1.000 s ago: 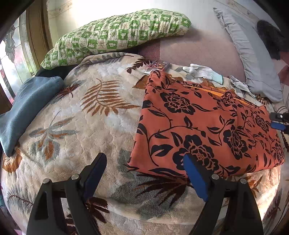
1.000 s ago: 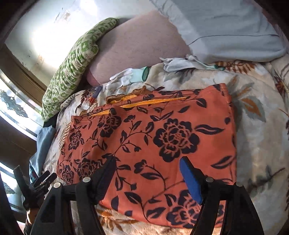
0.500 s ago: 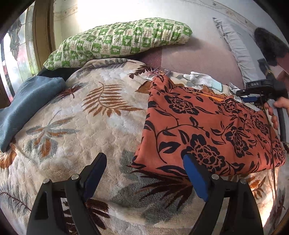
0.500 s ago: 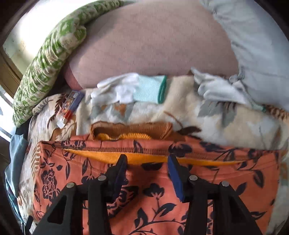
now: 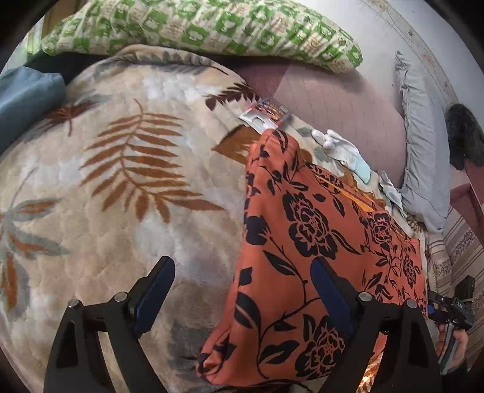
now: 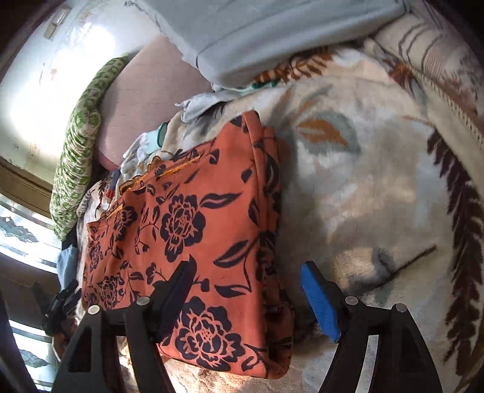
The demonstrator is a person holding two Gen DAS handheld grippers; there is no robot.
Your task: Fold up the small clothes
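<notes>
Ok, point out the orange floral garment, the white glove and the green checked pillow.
orange floral garment [image 5: 305, 241]: left wrist view, middle of cloth.
white glove [image 5: 343, 148]: left wrist view, palm.
green checked pillow [image 5: 211, 27]: left wrist view, middle.

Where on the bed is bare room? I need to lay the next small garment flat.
Free: the leaf-print blanket between the orange floral garment, the blue cloth and the green checked pillow; also the blanket on the garment's other side. Crowded: beyond the garment, with white gloves, a small packet and a grey pillow.
</notes>
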